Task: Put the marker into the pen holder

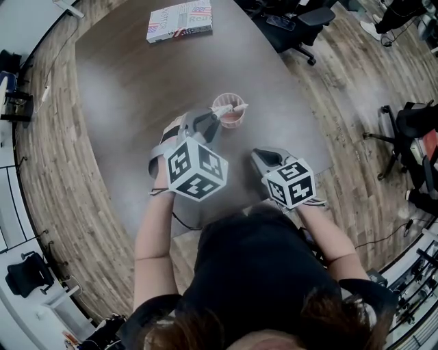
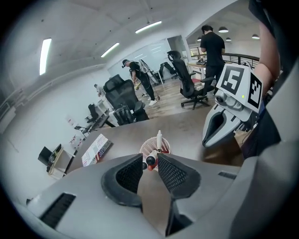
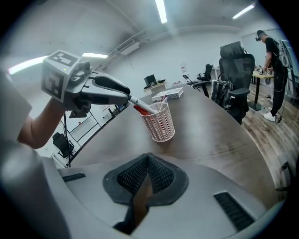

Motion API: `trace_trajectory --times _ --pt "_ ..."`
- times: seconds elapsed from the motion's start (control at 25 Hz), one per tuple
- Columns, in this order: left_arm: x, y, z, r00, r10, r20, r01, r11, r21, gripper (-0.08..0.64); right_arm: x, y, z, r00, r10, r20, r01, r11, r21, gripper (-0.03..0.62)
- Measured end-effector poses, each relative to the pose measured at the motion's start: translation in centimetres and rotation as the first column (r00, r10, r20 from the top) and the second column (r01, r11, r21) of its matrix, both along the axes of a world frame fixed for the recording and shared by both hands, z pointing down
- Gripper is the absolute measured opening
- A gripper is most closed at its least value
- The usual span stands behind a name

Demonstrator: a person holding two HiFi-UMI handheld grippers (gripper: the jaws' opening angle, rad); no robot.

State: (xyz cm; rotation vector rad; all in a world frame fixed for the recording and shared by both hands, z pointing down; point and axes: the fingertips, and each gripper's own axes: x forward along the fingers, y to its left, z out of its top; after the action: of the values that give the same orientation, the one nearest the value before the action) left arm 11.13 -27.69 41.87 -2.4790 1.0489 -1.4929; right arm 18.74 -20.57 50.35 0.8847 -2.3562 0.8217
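Note:
A pink mesh pen holder (image 1: 228,113) stands upright on the dark round table (image 1: 137,102). A white marker (image 1: 235,109) with a red part leans in it, its tip poking over the rim. My left gripper (image 1: 213,122) is at the holder's near left rim. In the left gripper view the marker's (image 2: 158,142) back end lies between the jaws (image 2: 149,161), which stand slightly apart and do not pinch it. The right gripper view shows the holder (image 3: 160,122), the marker (image 3: 145,107) and the left gripper's tips (image 3: 126,98) over it. My right gripper (image 1: 259,156) rests low to the right, shut and empty.
A book (image 1: 179,20) lies at the table's far edge. Black office chairs (image 1: 294,27) stand beyond the table's right side on the wood floor. People stand at desks in the background of the gripper views. The table's near edge runs just under my grippers.

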Motion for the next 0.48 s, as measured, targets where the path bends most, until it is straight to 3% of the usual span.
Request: trace_trajectory --times 0.12,0.48 --pt "0.3 -0.1 -0.1 0.999 -0.009 -0.05 0.009 1.0 0.009 0.16 0.0 -0.2 0.0 1.0 0.003 0.001 -0.003 1.0 0.002 0.018" --pt "-1.1 0.5 -1.5 0.975 -0.096 -0.199 0.106 0.994 0.04 0.107 -0.9 0.0 -0.4 1.0 -0.001 -0.004 0.001 1.0 0.013 0.018"
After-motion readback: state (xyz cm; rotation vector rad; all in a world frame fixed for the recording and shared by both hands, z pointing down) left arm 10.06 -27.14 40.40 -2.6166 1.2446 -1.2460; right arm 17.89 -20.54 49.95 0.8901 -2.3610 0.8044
